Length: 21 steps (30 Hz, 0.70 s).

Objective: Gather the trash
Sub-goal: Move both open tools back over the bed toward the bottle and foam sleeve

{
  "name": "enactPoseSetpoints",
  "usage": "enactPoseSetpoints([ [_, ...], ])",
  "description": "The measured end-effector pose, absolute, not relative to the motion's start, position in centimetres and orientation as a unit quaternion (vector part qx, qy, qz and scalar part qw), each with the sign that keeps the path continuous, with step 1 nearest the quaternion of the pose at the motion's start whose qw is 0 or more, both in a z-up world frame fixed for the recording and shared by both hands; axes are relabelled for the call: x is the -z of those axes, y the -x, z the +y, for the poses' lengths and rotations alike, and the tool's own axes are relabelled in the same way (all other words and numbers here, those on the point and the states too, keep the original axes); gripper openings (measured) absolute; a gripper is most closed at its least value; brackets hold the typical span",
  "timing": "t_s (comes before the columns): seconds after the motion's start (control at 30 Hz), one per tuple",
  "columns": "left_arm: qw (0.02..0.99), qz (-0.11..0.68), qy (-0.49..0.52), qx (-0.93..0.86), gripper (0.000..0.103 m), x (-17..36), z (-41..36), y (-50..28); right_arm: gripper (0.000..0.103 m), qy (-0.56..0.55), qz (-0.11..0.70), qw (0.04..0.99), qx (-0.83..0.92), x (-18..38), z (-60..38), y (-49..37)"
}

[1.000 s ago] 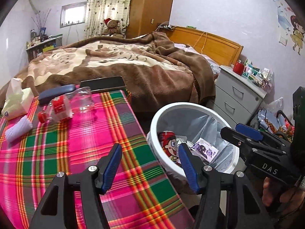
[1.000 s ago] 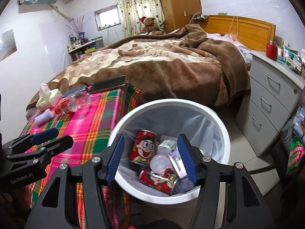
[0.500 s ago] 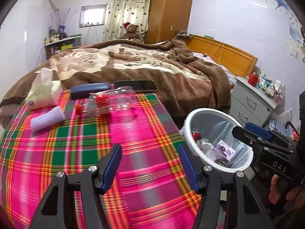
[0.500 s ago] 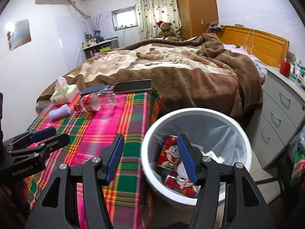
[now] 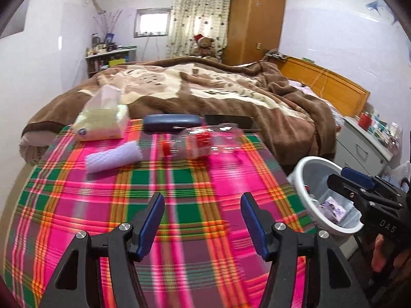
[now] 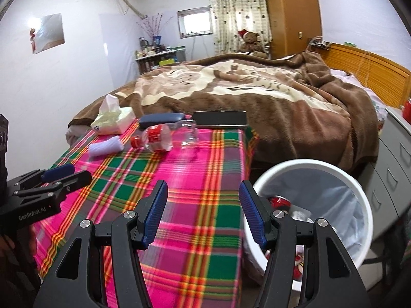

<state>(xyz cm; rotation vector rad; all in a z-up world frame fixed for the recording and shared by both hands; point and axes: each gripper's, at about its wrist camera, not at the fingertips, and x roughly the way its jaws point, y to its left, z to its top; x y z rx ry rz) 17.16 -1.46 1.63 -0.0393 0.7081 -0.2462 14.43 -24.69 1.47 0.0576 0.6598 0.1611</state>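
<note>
Both grippers, left and right, swing from the bin toward the bottle, jaws wide, empty.

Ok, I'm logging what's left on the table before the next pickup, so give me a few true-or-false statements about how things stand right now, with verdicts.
1. The plastic bottle lies on its side on the plaid tablecloth. True.
2. The left gripper is shut on the bottle. False: it is open and holds nothing; the bottle lies farther off on the table.
3. The white trash bin stands on the table. False: it stands on the floor beside the table's edge.
4. The bin already holds trash, including a red can. True.
5. The right gripper is open and empty. True.
6. The tissue pack lies inside the bin. False: it sits at the table's far corner.
</note>
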Motion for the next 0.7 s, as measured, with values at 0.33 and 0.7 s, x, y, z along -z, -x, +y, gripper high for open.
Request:
enactPoseSetpoints([
  [0.33, 0.931, 0.353, 0.042, 0.084, 0.062, -1.2, 4.8, -20.0, 0.059, -0.003, 0.331, 0.936, -0.123, -1.2, -21.5, -18.4],
  [0.7, 0.929, 0.364, 0.012, 0.069, 0.062, -0.8, 8.5, -25.4, 0.059, 0.011, 0.332, 0.932, -0.143, -1.8, -19.9, -24.1],
])
